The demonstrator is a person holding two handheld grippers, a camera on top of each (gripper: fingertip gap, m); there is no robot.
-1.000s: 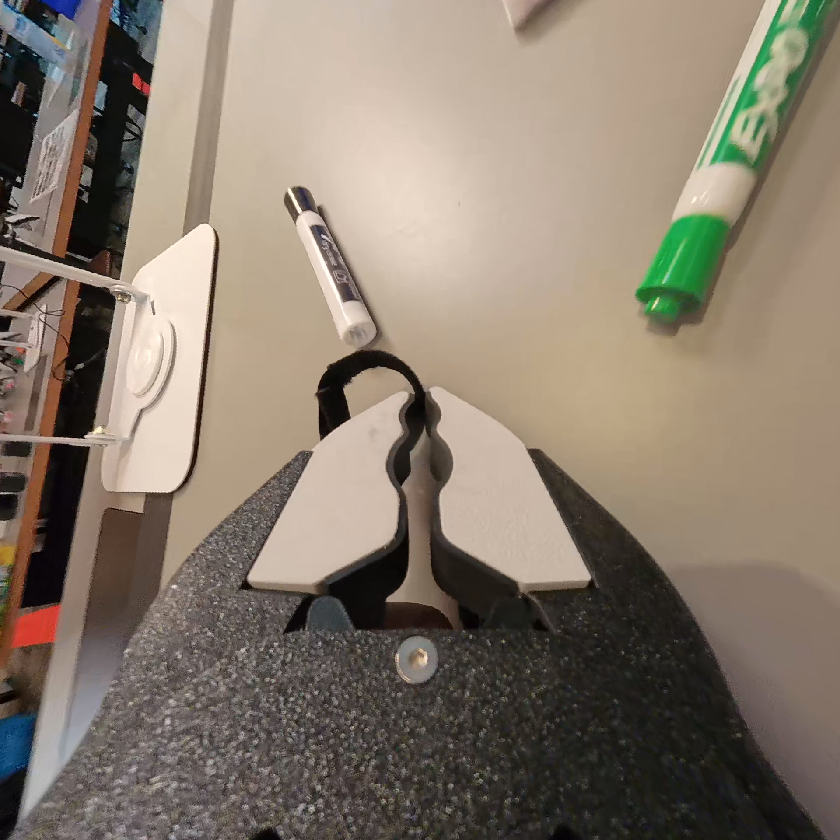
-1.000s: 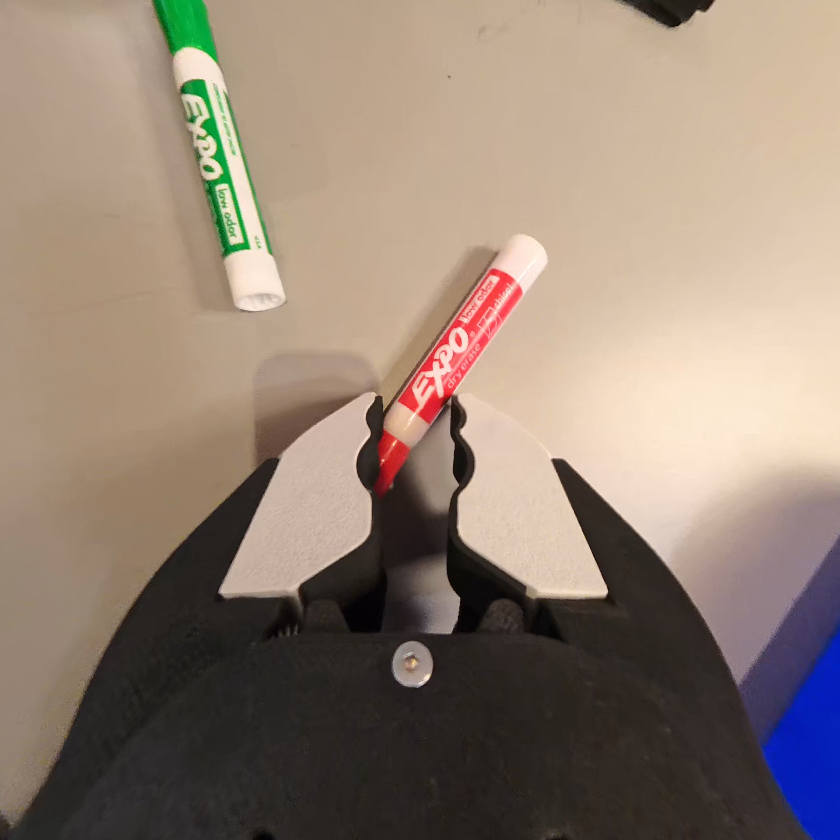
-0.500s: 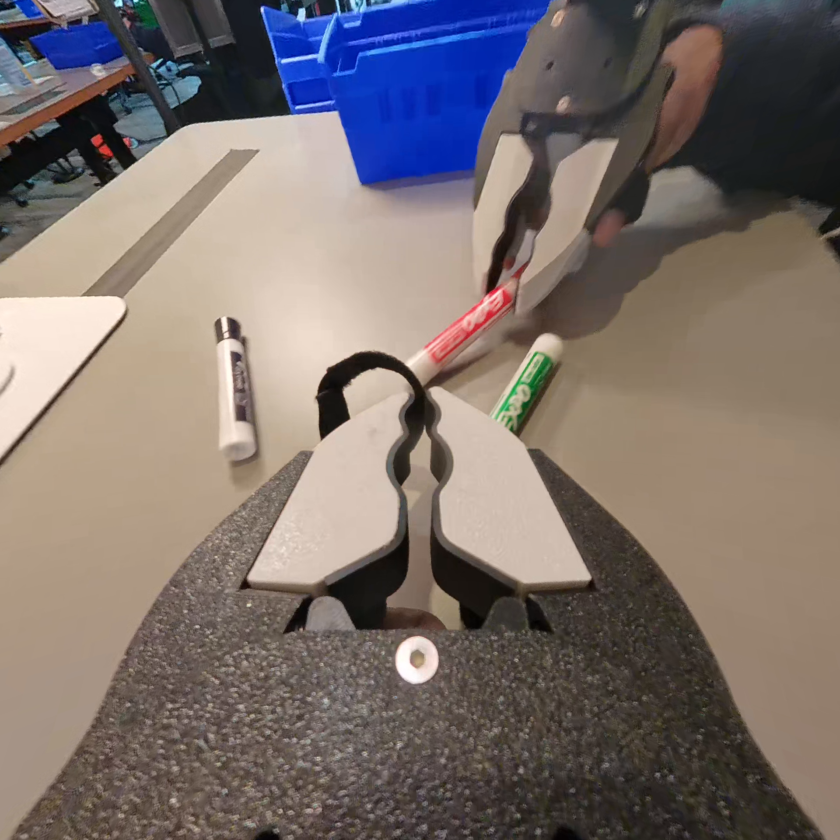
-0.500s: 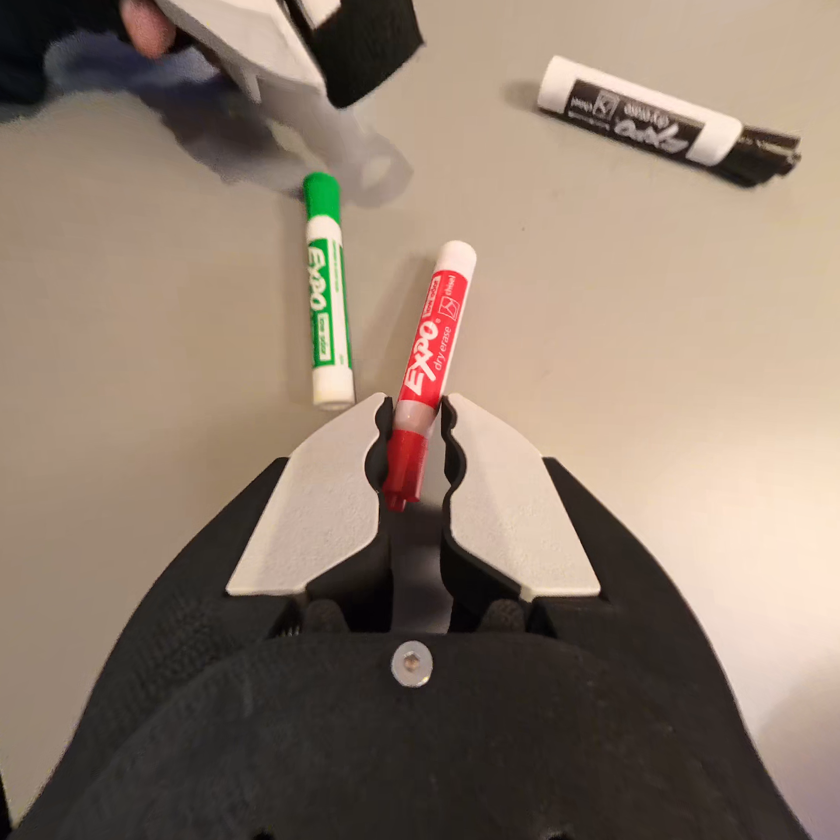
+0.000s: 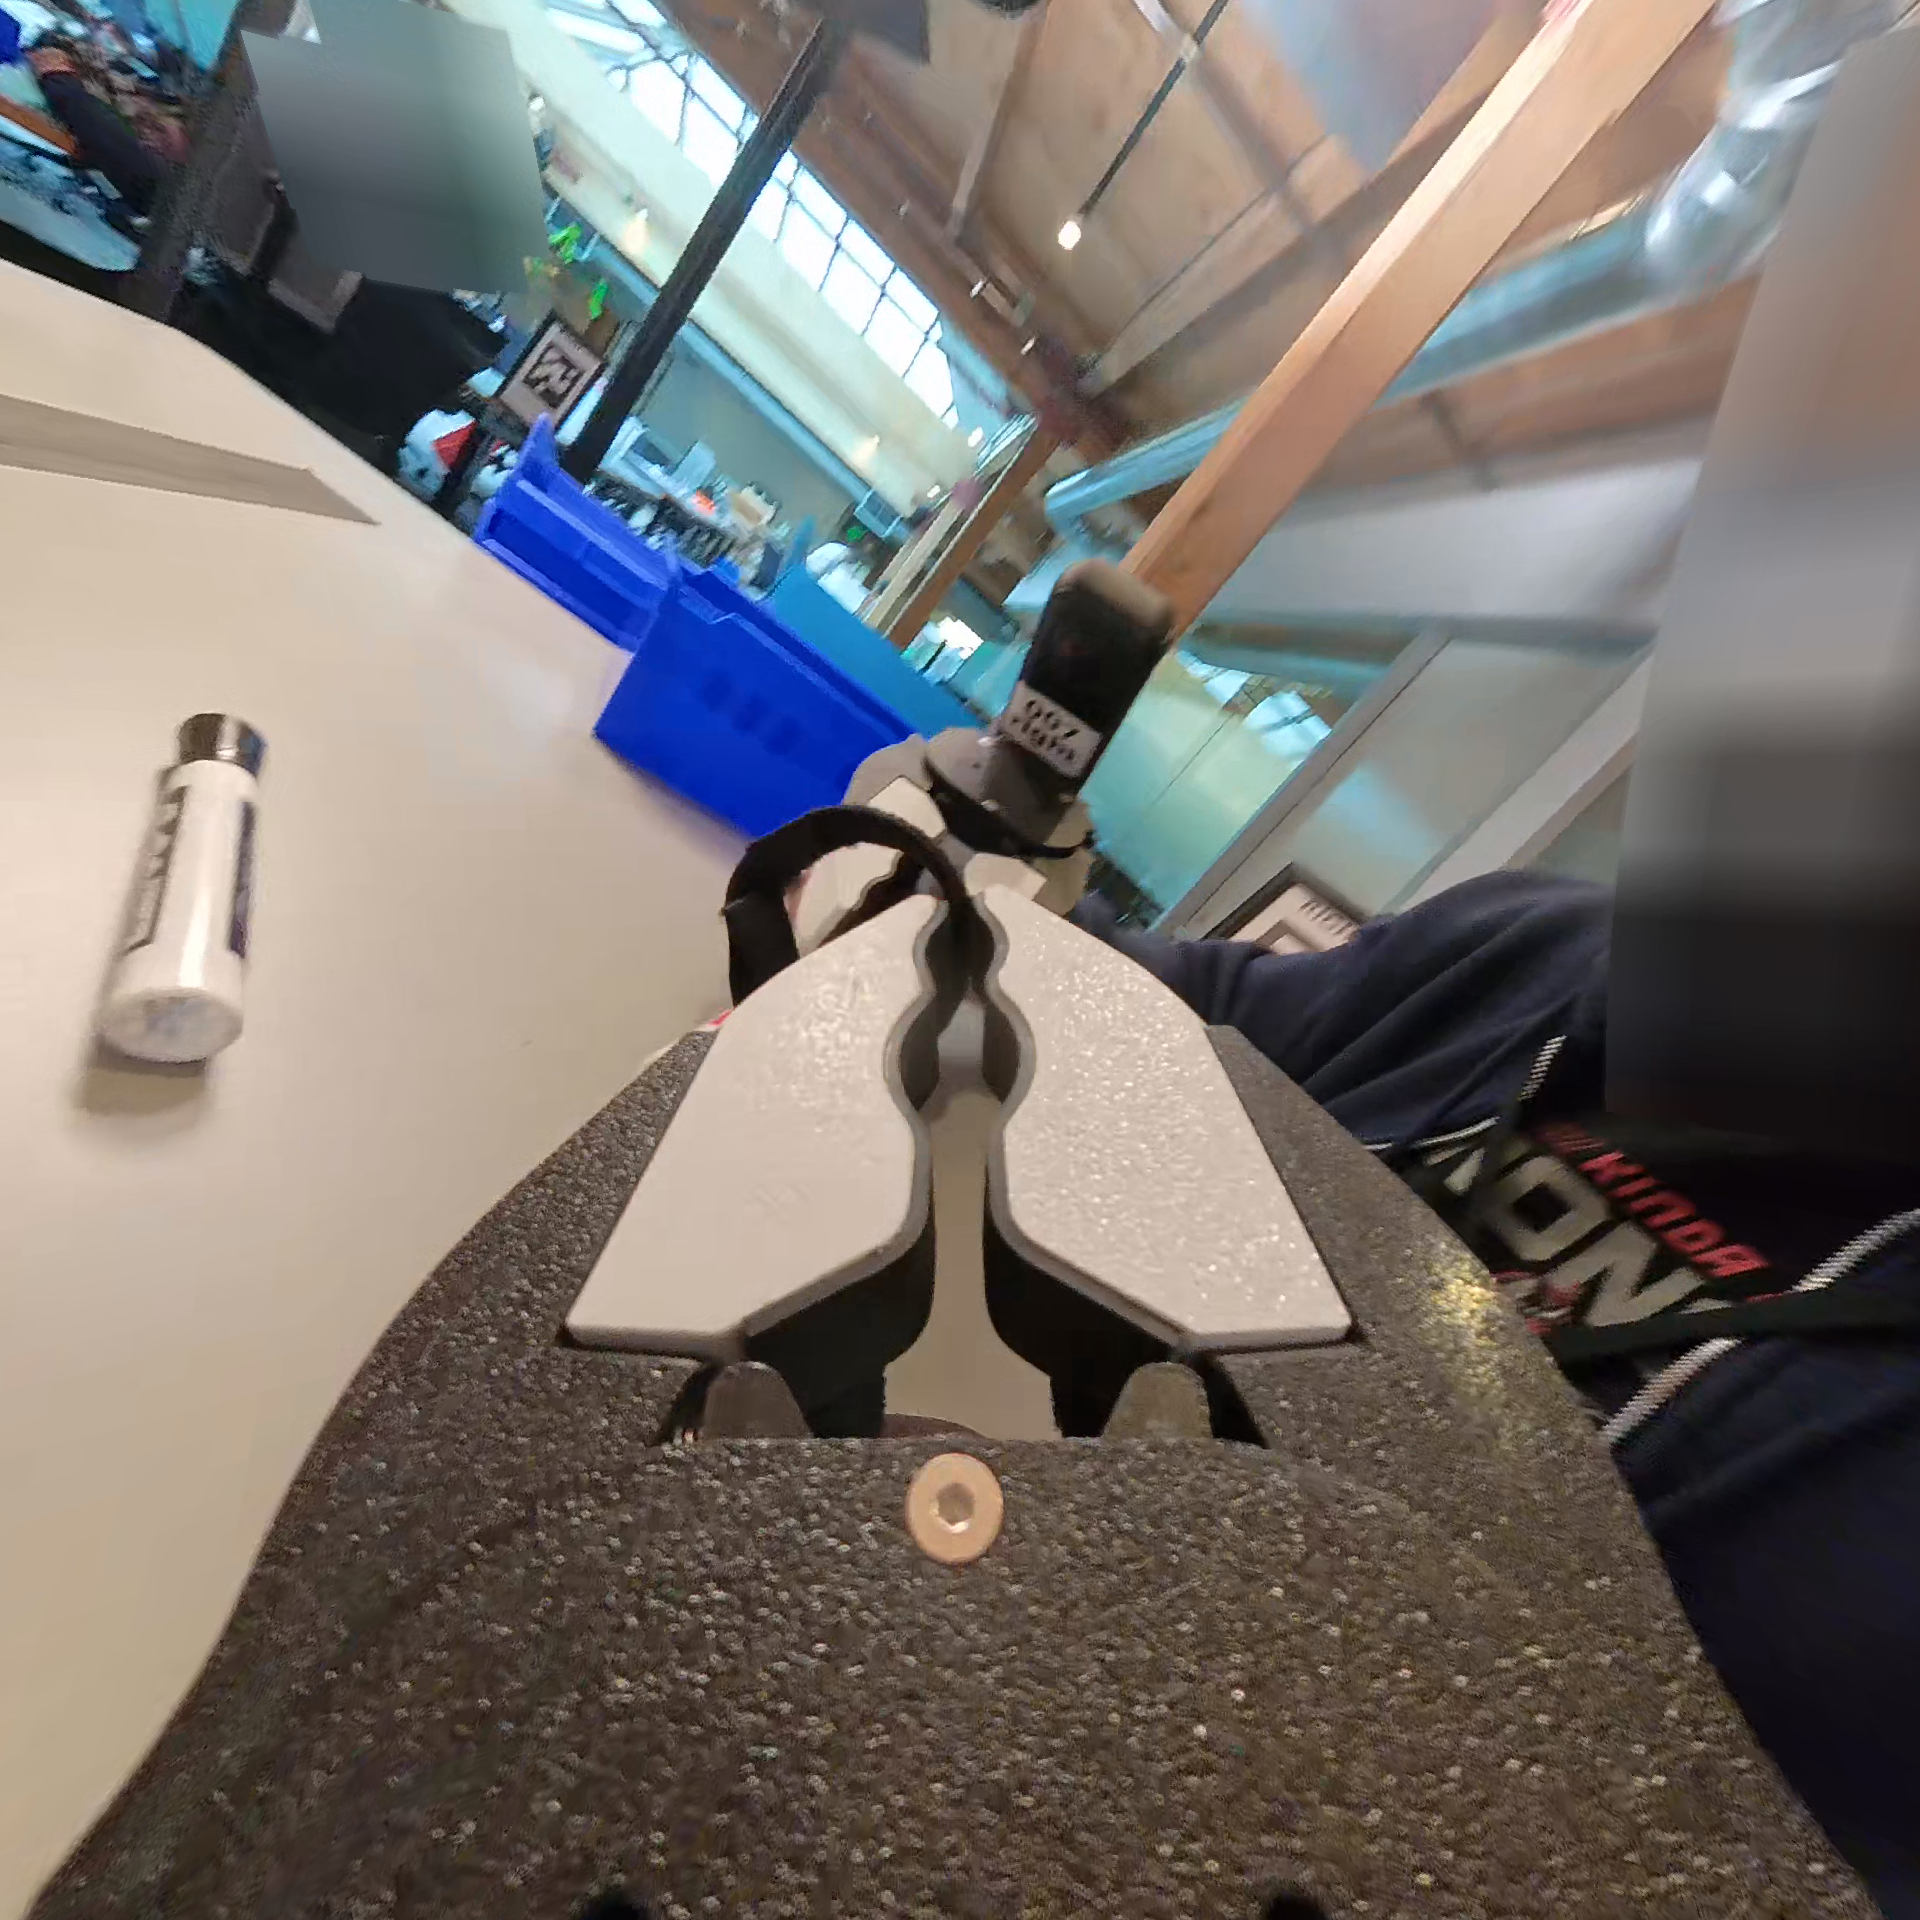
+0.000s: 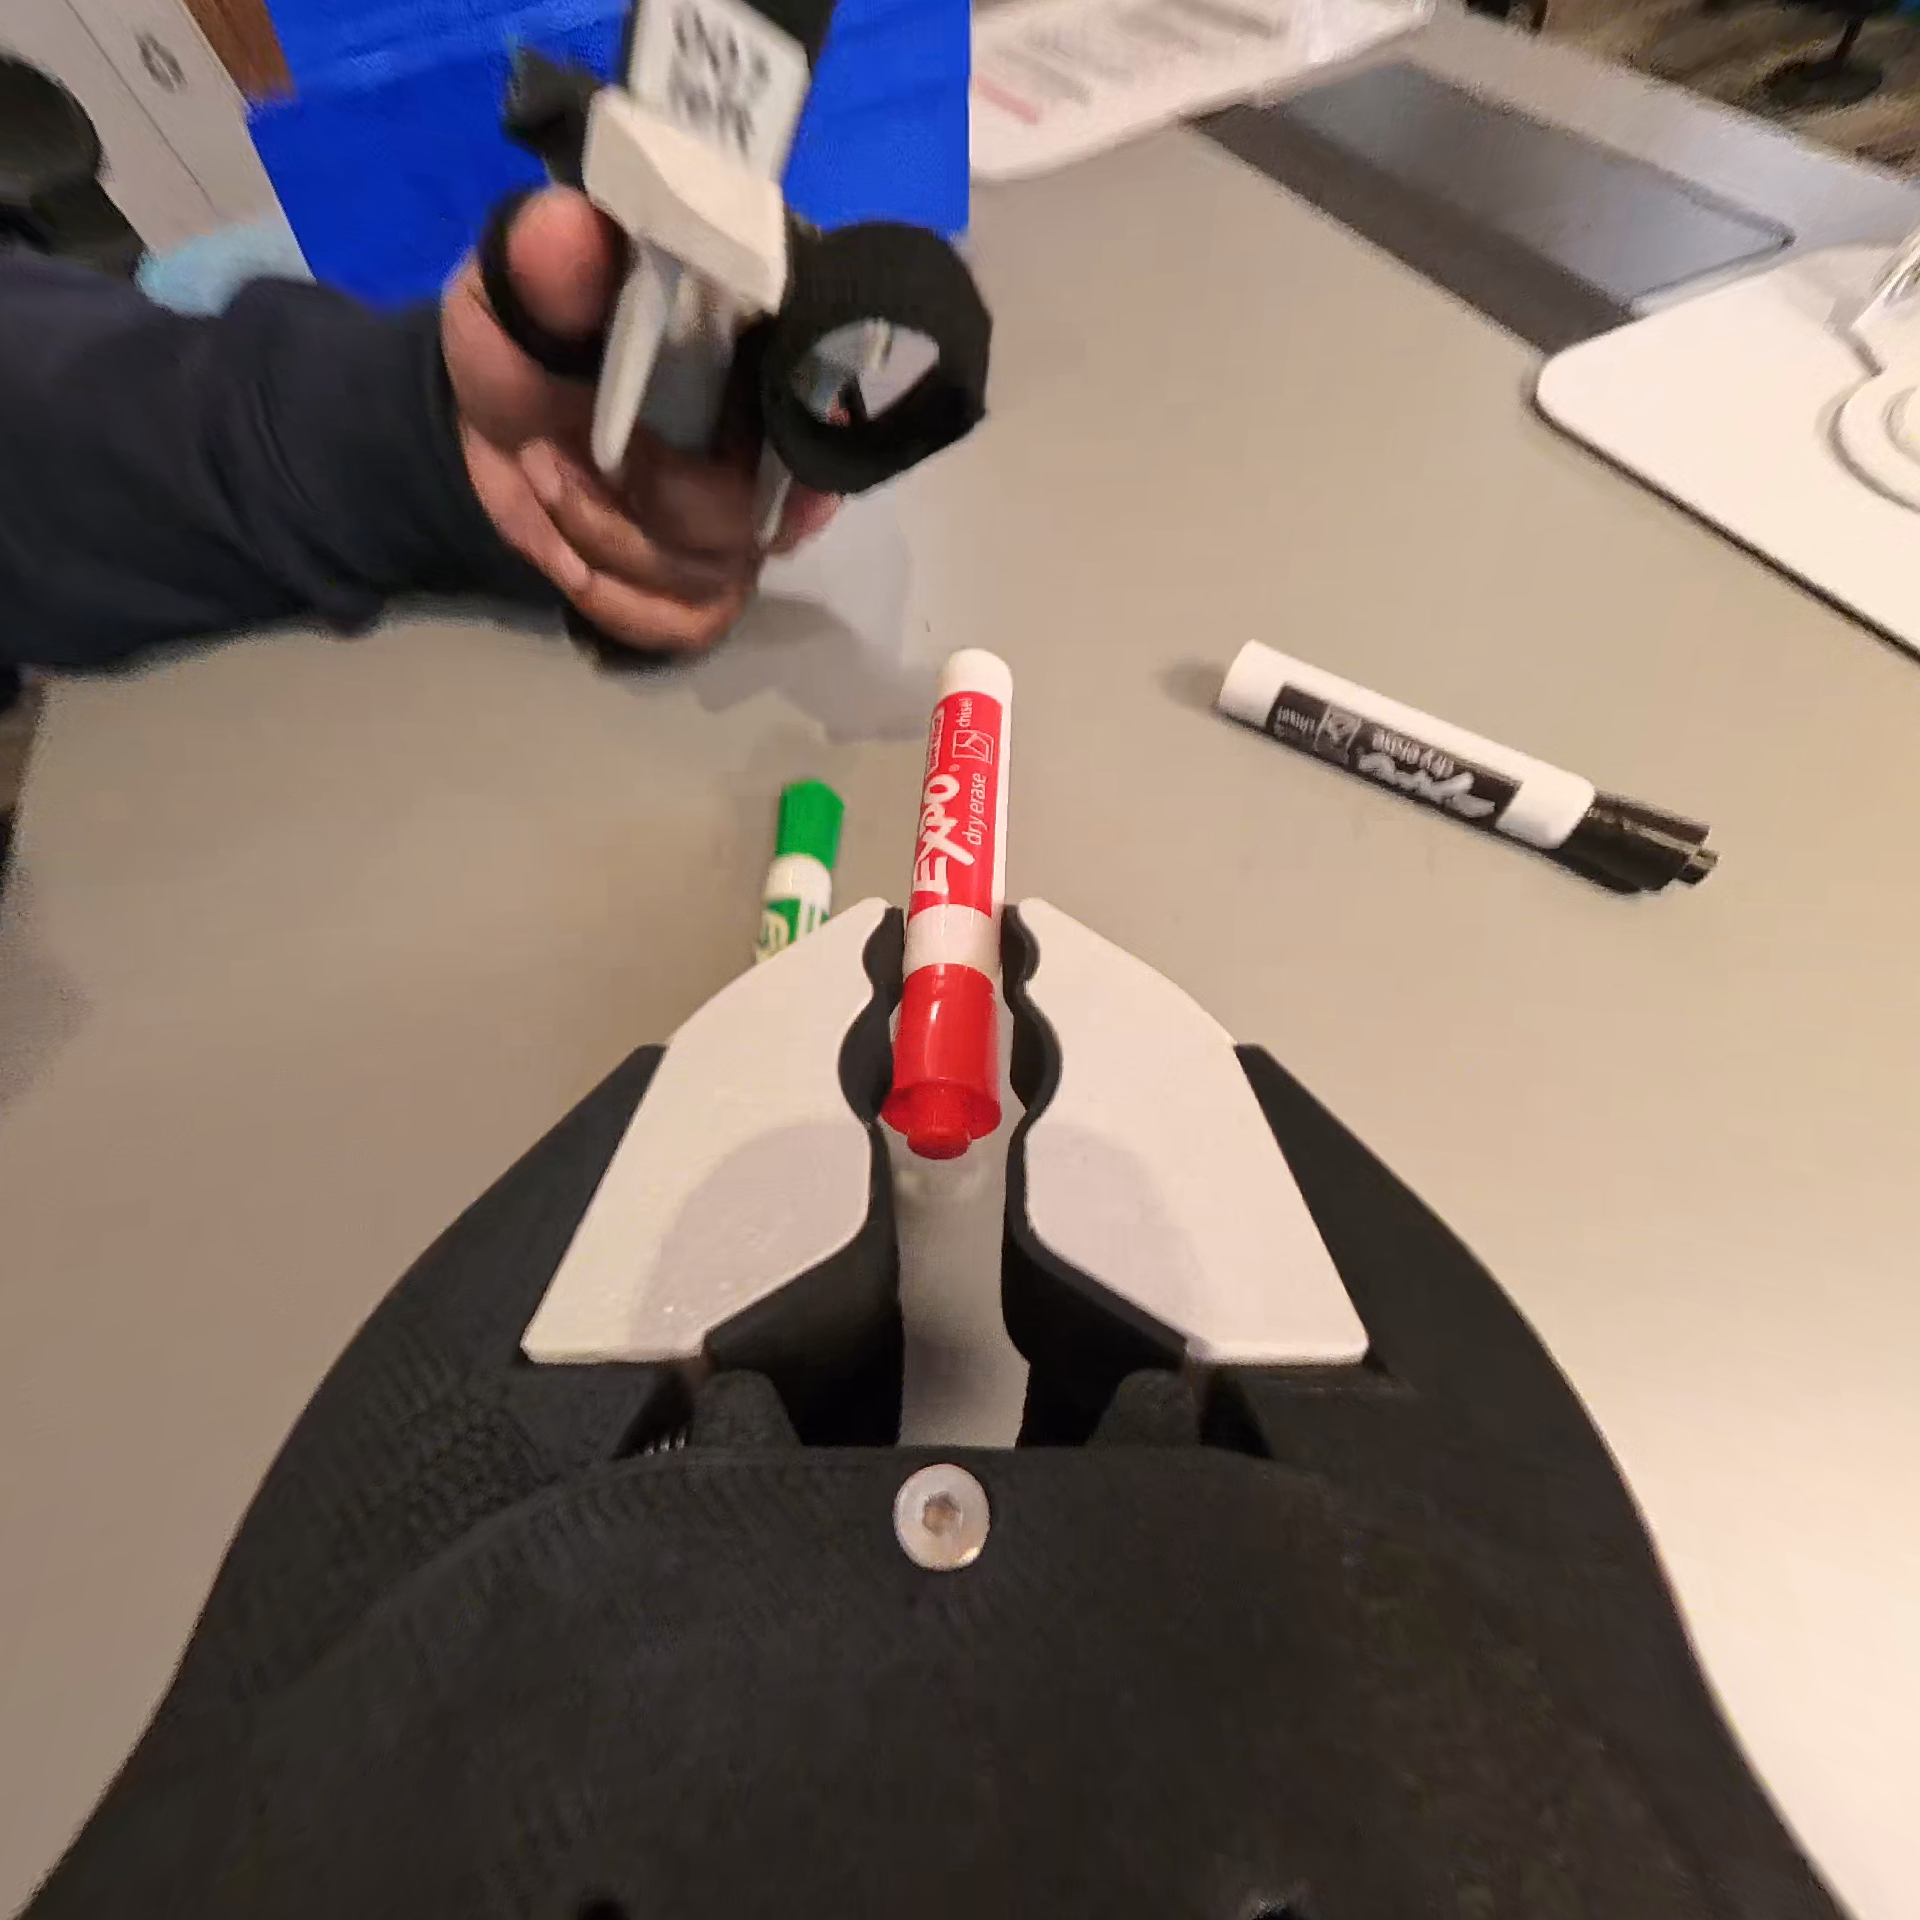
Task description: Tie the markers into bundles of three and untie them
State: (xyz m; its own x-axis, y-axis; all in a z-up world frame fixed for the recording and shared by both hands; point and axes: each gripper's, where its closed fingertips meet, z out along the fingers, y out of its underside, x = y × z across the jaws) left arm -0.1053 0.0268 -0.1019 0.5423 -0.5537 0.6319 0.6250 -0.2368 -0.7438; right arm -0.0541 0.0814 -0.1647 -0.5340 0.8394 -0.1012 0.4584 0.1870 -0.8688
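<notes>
Jaws of the right gripper (image 6: 948, 914) clamped on the red marker (image 6: 954, 831), cap end inward, barrel pointing forward above the tabletop (image 6: 1351, 1039). Jaws of the left gripper (image 5: 961, 914) pressed together on a black strap (image 5: 821, 842) (looped). Green marker (image 6: 800, 862) and black marker (image 6: 1455, 769) lie apart on the tabletop; all three bear printed labels. Blue bin (image 5: 748, 707) behind.

Green marker (image 6: 798, 871) partly hidden behind right hand-held gripper (image 6: 951, 925); left hand-held gripper (image 6: 717, 312) blurred.
</notes>
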